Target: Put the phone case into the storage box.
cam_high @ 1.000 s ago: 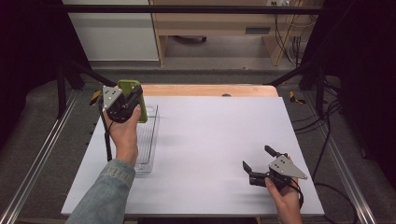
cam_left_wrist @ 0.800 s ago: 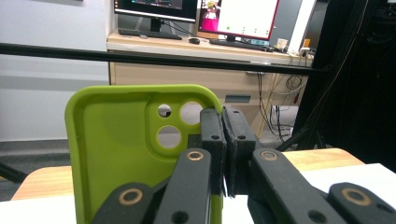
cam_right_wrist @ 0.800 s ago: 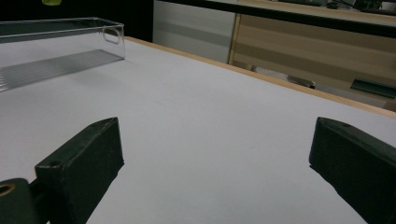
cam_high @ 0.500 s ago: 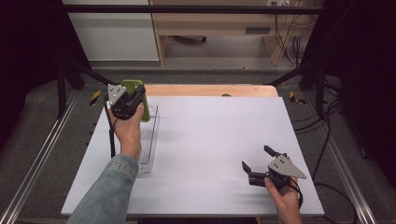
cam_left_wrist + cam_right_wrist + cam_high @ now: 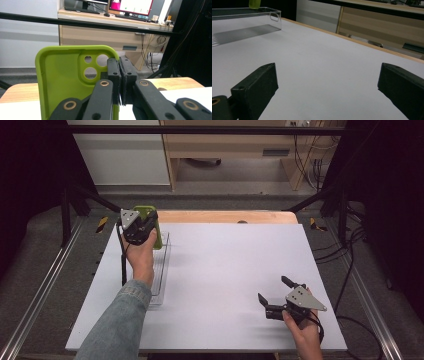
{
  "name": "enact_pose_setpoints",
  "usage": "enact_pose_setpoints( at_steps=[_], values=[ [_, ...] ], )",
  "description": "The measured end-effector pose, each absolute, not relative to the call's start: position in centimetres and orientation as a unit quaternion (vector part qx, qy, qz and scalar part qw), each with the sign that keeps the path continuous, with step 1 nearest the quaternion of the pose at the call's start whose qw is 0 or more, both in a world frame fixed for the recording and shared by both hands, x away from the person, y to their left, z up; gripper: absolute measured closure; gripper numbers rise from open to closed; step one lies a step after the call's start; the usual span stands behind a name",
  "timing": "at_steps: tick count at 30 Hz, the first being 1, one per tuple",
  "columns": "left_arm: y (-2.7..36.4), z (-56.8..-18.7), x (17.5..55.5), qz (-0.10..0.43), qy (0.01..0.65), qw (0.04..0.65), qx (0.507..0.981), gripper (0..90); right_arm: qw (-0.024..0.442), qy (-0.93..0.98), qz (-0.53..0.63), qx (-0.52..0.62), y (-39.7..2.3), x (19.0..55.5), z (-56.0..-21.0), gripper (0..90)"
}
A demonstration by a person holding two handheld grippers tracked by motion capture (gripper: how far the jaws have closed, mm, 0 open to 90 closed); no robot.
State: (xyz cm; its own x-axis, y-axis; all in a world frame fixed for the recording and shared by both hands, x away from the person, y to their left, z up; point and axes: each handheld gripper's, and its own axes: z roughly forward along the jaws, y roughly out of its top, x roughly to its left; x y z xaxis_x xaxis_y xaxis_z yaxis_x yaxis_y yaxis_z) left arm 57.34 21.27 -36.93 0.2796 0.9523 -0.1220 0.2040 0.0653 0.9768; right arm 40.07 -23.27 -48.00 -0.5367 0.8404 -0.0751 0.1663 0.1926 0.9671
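A lime-green phone case (image 5: 62,80) with three camera holes stands upright, its right edge pinched by my left gripper (image 5: 120,75), which is shut on it. From above, the green phone case (image 5: 152,227) hangs over the far end of a clear plastic tray (image 5: 161,285) at the table's left, with the left gripper (image 5: 145,222) behind it in the hand. My right gripper (image 5: 272,292) rests low near the table's front right, open, with nothing between its pads (image 5: 257,87). The right gripper view shows the clear plastic tray (image 5: 265,18) far off.
A white mat (image 5: 225,270) covers the wooden table (image 5: 225,216). Black frame bars and cables run along both sides. A desk with monitors (image 5: 130,6) stands beyond the table's far edge.
My left hand has carried the green case a little toward the right and lower over the tray's far end. The right hand has kept still.
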Motion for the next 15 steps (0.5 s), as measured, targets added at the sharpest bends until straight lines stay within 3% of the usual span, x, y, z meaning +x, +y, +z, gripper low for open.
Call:
enact_pose_setpoints(
  at_steps=[15],
  values=[
    [20.98, -37.66, 57.8, 0.356, 0.49, 0.52, 0.602, 87.7, 0.32, 0.704, 0.523, 0.359, -23.23, 40.05, -48.01, 3.2]
  ],
)
